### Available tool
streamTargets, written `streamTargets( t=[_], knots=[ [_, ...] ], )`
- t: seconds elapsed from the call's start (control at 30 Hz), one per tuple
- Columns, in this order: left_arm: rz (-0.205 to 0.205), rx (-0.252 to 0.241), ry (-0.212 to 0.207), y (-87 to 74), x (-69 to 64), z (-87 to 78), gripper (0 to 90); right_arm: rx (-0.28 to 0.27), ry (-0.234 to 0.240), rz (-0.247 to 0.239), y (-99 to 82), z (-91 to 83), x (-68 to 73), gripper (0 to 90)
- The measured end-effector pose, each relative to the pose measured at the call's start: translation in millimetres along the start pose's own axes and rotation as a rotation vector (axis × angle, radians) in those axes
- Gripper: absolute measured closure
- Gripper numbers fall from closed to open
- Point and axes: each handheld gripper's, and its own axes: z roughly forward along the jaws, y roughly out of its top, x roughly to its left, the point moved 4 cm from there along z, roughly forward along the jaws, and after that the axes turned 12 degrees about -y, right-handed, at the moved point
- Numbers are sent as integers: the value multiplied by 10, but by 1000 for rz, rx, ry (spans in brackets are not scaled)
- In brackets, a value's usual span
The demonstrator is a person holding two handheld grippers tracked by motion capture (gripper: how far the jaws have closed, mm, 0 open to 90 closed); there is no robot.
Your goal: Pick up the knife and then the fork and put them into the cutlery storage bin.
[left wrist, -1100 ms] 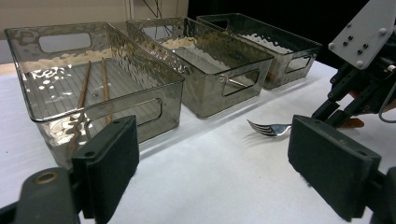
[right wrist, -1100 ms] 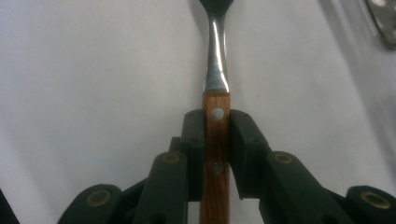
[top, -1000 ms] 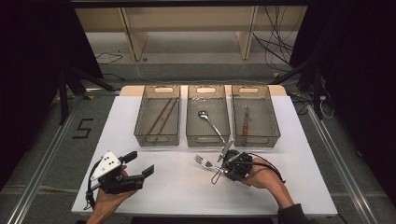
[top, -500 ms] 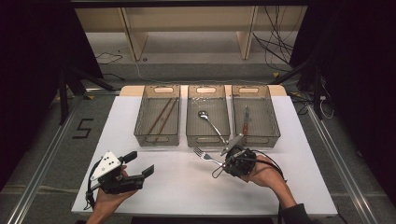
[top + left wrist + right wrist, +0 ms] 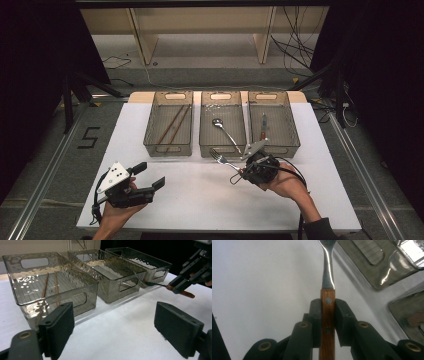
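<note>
Left gripper (image 5: 150, 176) sits well left of the middle bin (image 5: 223, 125) near the table's front edge, jaws wide apart, nothing in them. Right gripper (image 5: 243, 171) is just in front of that bin, clamped on the fork's (image 5: 220, 158) wooden handle, tines pointing left.

White counter (image 5: 310, 200) on grey floor (image 5: 45, 165) w/ metal rails (image 5: 370, 185) either side. Wooden shelf unit (image 5: 200, 25) behind, black cables (image 5: 295, 50) nearby. "5" marking (image 5: 88, 138) on floor at left.
</note>
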Motion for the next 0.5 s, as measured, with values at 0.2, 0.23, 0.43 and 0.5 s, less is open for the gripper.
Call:
streamTargets(
  t=[0.2, 0.23, 0.43, 0.5],
  knots=[
    [-2, 2, 0, -3, 1, 3, 163, -32, -7, 24, 16, -70, -70, 773],
    [-1, 3, 0, -4, 2, 3, 162, -37, -11, 25, 19, -80, -86, 773],
    [-2, 4, 0, -6, 1, 6, 162, -64, -25, 57, 25, -145, -181, 773],
    [-3, 5, -1, -6, 1, 6, 162, -71, -33, 69, 33, -171, -213, 773]
  ],
)
